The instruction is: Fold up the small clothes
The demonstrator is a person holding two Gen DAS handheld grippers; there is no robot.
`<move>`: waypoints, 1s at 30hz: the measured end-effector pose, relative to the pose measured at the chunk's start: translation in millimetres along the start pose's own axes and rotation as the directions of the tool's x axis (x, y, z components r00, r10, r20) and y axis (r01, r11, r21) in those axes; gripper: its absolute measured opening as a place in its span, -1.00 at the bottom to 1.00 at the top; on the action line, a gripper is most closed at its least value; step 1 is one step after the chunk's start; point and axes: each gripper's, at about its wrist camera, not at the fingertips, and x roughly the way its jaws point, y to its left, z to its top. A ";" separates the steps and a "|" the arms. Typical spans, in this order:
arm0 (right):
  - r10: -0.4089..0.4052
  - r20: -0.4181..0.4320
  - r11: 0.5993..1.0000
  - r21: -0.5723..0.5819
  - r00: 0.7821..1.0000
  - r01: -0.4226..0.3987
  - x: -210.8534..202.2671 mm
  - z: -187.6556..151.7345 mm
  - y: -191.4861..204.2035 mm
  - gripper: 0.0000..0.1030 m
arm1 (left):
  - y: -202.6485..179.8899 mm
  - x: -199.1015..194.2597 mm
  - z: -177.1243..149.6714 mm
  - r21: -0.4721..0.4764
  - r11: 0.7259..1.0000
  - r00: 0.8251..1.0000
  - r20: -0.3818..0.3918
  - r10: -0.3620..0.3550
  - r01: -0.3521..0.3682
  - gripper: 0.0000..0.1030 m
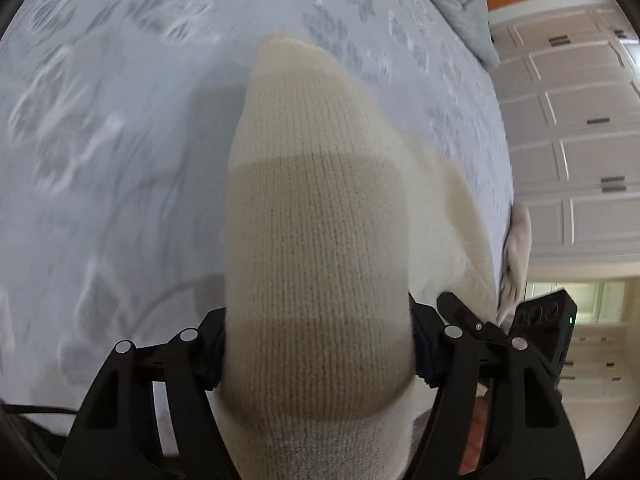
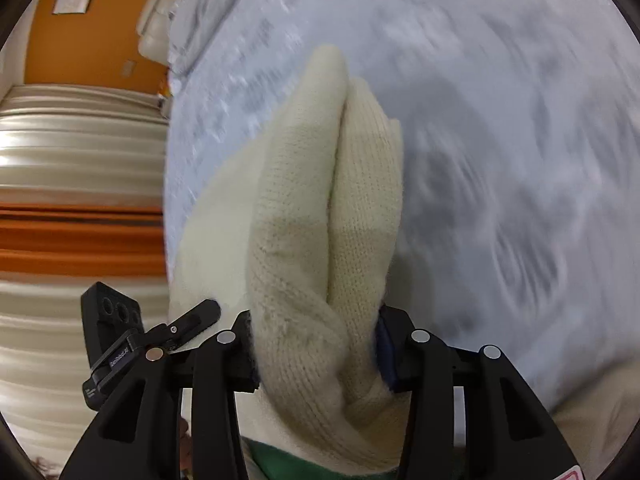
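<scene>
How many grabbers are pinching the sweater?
2. The left gripper pinches one part of the cream knitted sweater with tan stripes; the right gripper pinches a bunched fold of it.

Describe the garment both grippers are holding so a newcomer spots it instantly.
Over the pale blue floral bedspread, the left gripper and right gripper each clamp a cream knit garment. Its chunky ribbing and wide beige band set it apart from the smooth bedding.
</scene>
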 end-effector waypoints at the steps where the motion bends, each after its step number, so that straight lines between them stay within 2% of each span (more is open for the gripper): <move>1: -0.030 -0.006 0.999 0.018 1.000 0.030 4.8 -7.6 -8.2 0.00 | 4.3 1.8 -9.8 0.003 1.000 1.000 -0.013 0.010 -0.010 0.31; 4: -0.062 0.047 0.997 0.043 0.997 0.060 -3.3 -9.9 -10.7 0.09 | 20.8 13.2 -33.3 -0.011 0.999 0.999 -0.031 0.043 -0.043 0.45; 5: -0.095 0.107 0.995 0.039 0.990 0.091 -16.3 -8.5 -4.8 0.10 | 22.7 11.0 -38.5 -0.003 0.999 0.999 -0.003 0.043 -0.043 0.50; 6: -0.117 0.170 0.993 0.012 0.978 0.116 -28.6 -5.9 3.1 0.16 | 21.9 5.6 -41.3 0.002 0.999 0.999 0.021 0.045 -0.045 0.53; 7: -0.126 0.215 0.991 -0.023 0.968 0.134 -38.2 -2.7 12.4 0.31 | 19.8 -0.6 -41.8 0.004 0.999 0.998 0.041 0.047 -0.047 0.53; 8: -0.128 0.243 0.987 -0.068 0.961 0.148 -45.6 3.0 23.6 0.34 | 17.2 -9.8 -42.1 0.010 0.999 0.997 0.063 0.049 -0.050 0.54; 11: -0.113 0.166 0.978 -0.157 0.980 0.140 -30.3 18.6 44.7 0.35 | 11.8 -34.4 -45.7 0.046 0.998 0.991 0.126 0.041 -0.047 0.65; 12: -0.127 0.132 0.974 -0.171 0.983 0.149 -16.2 21.0 45.5 -0.11 | 10.5 -41.7 -47.6 0.056 0.997 0.988 0.147 0.049 -0.058 0.66; 13: -0.166 0.102 0.963 -0.196 0.981 0.183 0.7 21.8 46.7 -0.74 | 14.4 -48.1 -51.6 0.064 0.996 0.986 0.160 0.054 -0.065 0.66; 14: -0.206 0.085 0.951 -0.216 0.975 0.220 6.5 18.6 43.5 -0.75 | 13.4 -52.8 -54.5 0.070 0.994 0.981 0.180 0.071 -0.085 0.66; 15: -0.212 0.113 0.942 -0.239 0.971 0.234 3.3 14.1 49.3 -0.75 | 13.2 -55.6 -55.8 0.075 0.992 0.977 0.195 0.085 -0.101 0.66; 16: -0.165 0.145 0.941 -0.273 0.976 0.200 -5.1 8.5 62.4 -0.76 | 12.7 -58.8 -58.0 0.079 0.989 0.971 0.211 0.108 -0.127 0.66; 17: -0.077 0.189 0.938 -0.319 0.979 0.136 -24.6 1.2 83.2 -0.76 | 10.3 -58.9 -59.6 0.080 0.986 0.968 0.216 0.124 -0.144 0.66; 18: -0.051 0.212 0.933 -0.339 0.976 0.123 -35.4 -3.0 92.5 -0.76 | 11.2 -62.8 -62.3 0.087 0.983 0.966 0.221 0.137 -0.159 0.66; 20: -0.039 0.261 0.916 -0.377 0.965 0.139 -49.8 -6.8 101.6 -0.77 | 11.3 -70.3 -66.9 0.109 0.978 0.960 0.239 0.147 -0.177 0.66; 21: -0.078 0.261 0.912 -0.371 0.962 0.175 -44.9 -2.7 94.1 -0.76 | 11.9 -73.4 -69.0 0.117 0.976 0.957 0.247 0.151 -0.184 0.66; 23: -0.232 0.194 0.902 -0.324 0.953 0.286 -12.1 9.1 55.4 -0.68 | 9.9 -69.6 -70.9 0.123 0.975 0.958 0.244 0.153 -0.187 0.66; 24: -0.319 0.109 0.904 -0.264 0.942 0.336 12.8 14.4 29.0 -0.54 | 11.5 -66.9 -72.0 0.119 0.975 0.959 0.235 0.155 -0.187 0.66; 25: -0.299 0.097 0.929 -0.200 0.949 0.313 16.5 12.8 16.3 -0.40 | 13.7 -61.5 -72.2 0.108 0.977 0.963 0.218 0.157 -0.184 0.66; 26: -0.256 0.126 0.947 -0.165 0.959 0.274 7.8 9.8 14.2 -0.30 | 17.1 -58.5 -74.4 0.099 0.981 0.969 0.197 0.148 -0.170 0.66; 28: -0.183 0.201 0.973 -0.104 0.962 0.207 -14.2 1.8 15.1 0.43 | 17.5 -53.2 -76.1 0.076 0.989 0.980 0.163 0.111 -0.125 0.68; 30: -0.158 0.232 0.981 -0.076 0.960 0.180 -25.3 -4.7 11.1 0.53 | 22.1 -48.8 -77.7 0.041 0.998 0.991 0.124 0.045 -0.050 0.78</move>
